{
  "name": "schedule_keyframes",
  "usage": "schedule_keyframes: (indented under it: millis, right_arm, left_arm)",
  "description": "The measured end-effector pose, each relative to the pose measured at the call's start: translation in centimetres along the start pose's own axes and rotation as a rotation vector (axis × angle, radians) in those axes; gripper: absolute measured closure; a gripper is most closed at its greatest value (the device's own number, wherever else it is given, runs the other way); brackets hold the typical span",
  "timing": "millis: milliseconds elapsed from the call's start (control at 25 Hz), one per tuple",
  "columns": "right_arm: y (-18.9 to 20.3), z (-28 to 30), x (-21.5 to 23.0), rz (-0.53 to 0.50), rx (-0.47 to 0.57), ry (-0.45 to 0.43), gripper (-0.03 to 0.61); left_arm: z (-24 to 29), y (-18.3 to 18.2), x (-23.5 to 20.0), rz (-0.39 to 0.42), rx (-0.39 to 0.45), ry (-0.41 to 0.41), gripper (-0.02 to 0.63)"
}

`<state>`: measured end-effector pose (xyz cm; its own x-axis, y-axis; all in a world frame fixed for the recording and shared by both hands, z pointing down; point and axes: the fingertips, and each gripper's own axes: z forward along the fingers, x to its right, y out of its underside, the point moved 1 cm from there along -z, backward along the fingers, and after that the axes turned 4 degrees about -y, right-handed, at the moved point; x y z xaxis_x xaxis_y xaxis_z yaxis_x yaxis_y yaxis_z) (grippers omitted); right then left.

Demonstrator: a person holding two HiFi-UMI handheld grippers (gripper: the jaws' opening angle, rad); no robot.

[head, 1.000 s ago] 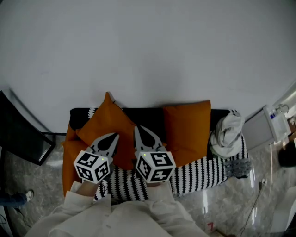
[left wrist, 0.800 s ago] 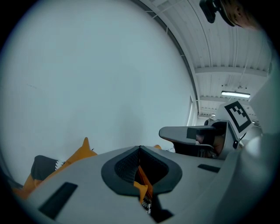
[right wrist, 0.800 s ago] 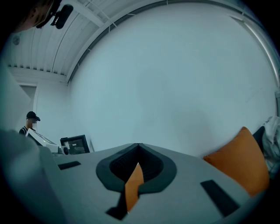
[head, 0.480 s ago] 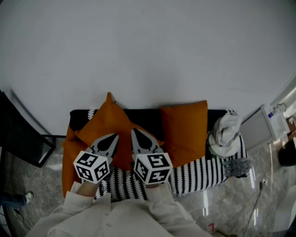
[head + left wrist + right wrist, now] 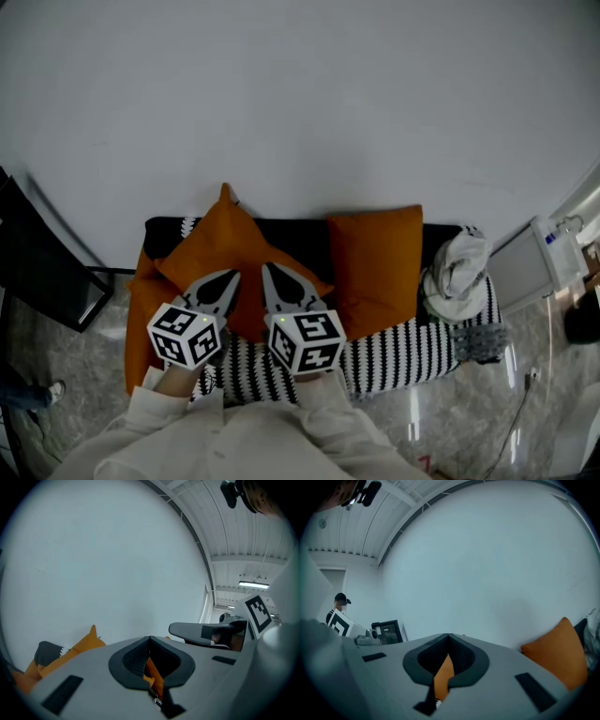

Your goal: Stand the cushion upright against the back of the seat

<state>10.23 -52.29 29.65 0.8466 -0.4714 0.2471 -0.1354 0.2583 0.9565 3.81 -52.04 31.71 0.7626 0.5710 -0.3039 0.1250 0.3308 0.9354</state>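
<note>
1. The orange cushion (image 5: 220, 246) is toward the 9 o'clock end of the sofa (image 5: 302, 234). It is tipped on one corner like a diamond, with its top corner pointing to 12 o'clock above the dark backrest
2. The left gripper (image 5: 232, 277) and the right gripper (image 5: 266, 269) are both clenched, side by side at the cushion's 6 o'clock part. In each gripper view the jaw tips meet and orange cloth shows in the hollow behind them. I judge that each is pinching the cushion's fabric, not closed on nothing
3. As for progress, the cushion is already up at the back of the seat, so I judge the carrying part done. It remains to turn it until one straight edge sits flat on the seat, lean it square against the backrest and let go
4. A second cushion (image 5: 375, 258), at 3 o'clock of the first, stands upright against the back and shows the pose to match
5. The seat wears a black-and-white zigzag cover (image 5: 403, 347), soft and likely to give under a corner. A white bundle (image 5: 459, 267) fills the 3 o'clock end. More orange shows at the 9 o'clock end, and I cannot tell whether it is another cushion
6. A bare pale wall (image 5: 300, 94) lies at 12 o'clock and a glossy grey floor (image 5: 469, 422) at 6 o'clock. A dark panel (image 5: 47, 277) stands at 9 o'clock
</note>
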Motion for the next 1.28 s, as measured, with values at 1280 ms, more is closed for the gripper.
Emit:
schedule_keyframes:
  millis: [1280]
  right_arm:
    - [2.3,-0.1,0.0,-0.055,-0.098,-0.02,0.566]
  left_arm:
    - [1.1,0.5,1.7,0.046,-0.035,0.017,0.606]
